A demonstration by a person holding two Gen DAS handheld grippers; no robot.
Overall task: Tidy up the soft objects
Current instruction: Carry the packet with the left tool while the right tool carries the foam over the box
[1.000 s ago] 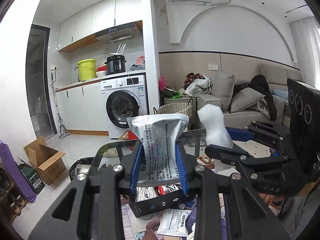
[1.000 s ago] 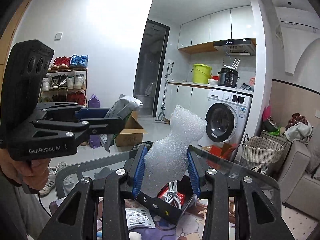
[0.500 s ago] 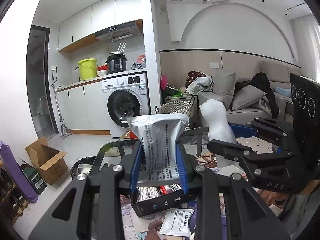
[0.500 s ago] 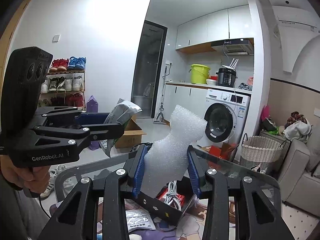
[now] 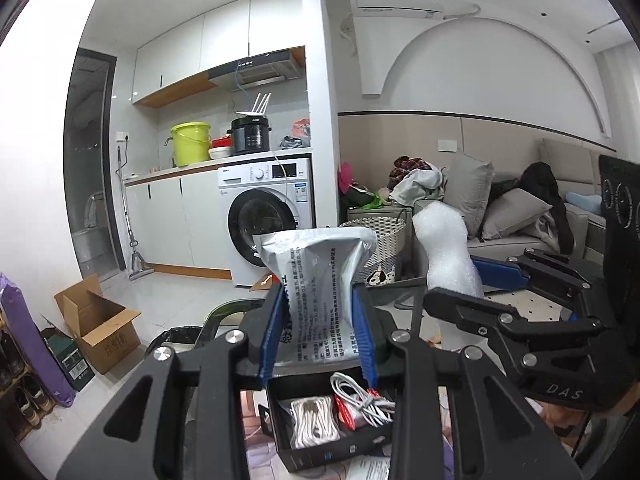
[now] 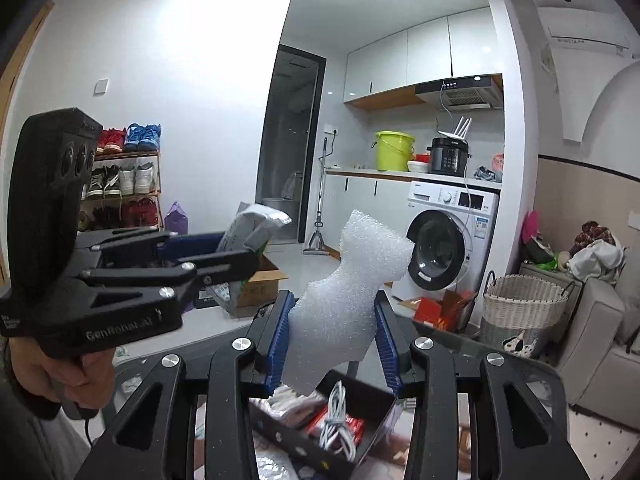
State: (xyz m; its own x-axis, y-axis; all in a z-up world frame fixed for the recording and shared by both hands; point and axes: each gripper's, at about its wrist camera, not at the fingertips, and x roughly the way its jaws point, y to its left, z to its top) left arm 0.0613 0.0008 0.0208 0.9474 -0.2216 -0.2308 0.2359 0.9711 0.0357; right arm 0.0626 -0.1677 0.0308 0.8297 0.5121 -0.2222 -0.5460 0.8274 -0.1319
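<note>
My left gripper [image 5: 318,320] is shut on a silver-grey soft packet [image 5: 318,292] with black print, held upright above a black open box [image 5: 332,420] with white cables in it. My right gripper [image 6: 332,324] is shut on a white foam piece [image 6: 348,296], also held above the black box [image 6: 320,428]. The foam piece [image 5: 444,252] and right gripper [image 5: 472,284] show at the right of the left wrist view. The left gripper [image 6: 236,248] with the packet [image 6: 252,224] shows at the left of the right wrist view.
The black box sits on a glass table [image 5: 224,312] with a white packet [image 5: 372,470] lying beside it. Behind are a washing machine [image 5: 268,216], a wicker basket [image 5: 380,240], a sofa with cushions [image 5: 516,220], a cardboard box [image 5: 100,320] and a shoe rack [image 6: 124,176].
Both grippers have lowered and moved closer over the black box, which now sits larger and nearer under the fingers. Both still hold their objects.
</note>
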